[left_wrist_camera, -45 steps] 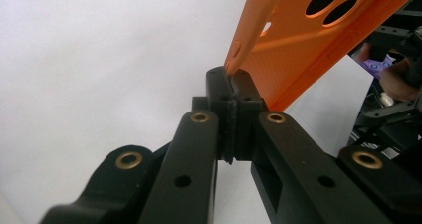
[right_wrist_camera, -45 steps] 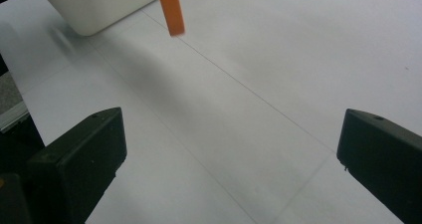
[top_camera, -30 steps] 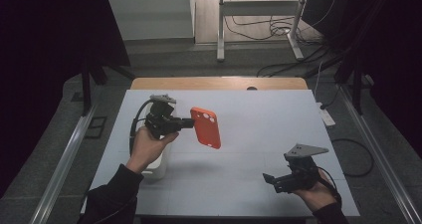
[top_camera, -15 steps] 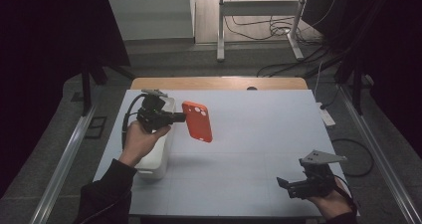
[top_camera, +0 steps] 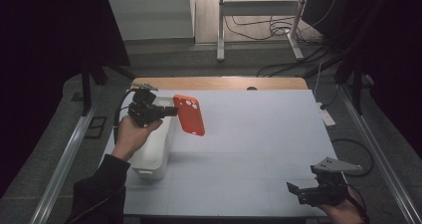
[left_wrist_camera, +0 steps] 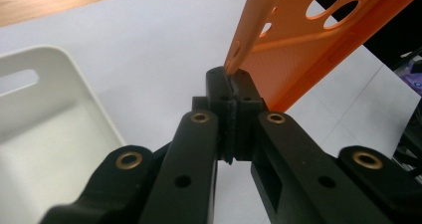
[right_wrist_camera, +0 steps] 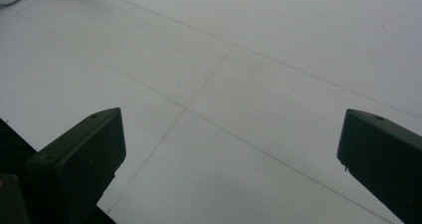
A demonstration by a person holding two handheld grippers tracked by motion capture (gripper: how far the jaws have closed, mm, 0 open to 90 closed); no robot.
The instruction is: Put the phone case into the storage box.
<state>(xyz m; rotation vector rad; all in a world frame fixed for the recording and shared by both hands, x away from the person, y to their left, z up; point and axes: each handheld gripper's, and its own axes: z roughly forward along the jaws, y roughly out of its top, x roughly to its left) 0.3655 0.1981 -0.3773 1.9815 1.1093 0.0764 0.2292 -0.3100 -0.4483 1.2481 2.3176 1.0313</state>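
**Orange phone case held in air by left gripper, over tray edge**

Orange phone case [top_camera: 189, 115] is off the table, up in the air at the left-centre of the high view, tilted, w/ camera cut-outs toward its far end. In the left gripper view the case [left_wrist_camera: 318, 40] rises to the upper right; its thin edge sits pinched between the two black jaws, which are closed tight on it. So left gripper [top_camera: 166, 110] is clamped on the case, gripping it by one edge only; rest of the case hangs free to the right of the jaws.

Left hand [top_camera: 132, 137] wraps the gripper body; dark sleeve [top_camera: 97, 189] runs down to the bottom edge. Cable loops off the gripper's far side.

Directly under the hand: white tray [top_camera: 152, 152], rectangular, standing on the table's left side. In the left gripper view its rim and a slot handle [left_wrist_camera: 59, 84] show at left; inside looks bare as far as can be seen. Case is just beside/above the tray's right wall, not touching.

Right gripper [top_camera: 298, 191] is well apart, low at the near right corner of the table [top_camera: 259, 134], grey three-cornered plate on top. Its jaws [right_wrist_camera: 229, 159] stand wide apart w/ nothing between, just white tabletop w/ faint seam lines below.

Beyond the table: wood strip along far edge, floor cables, metal stand legs.
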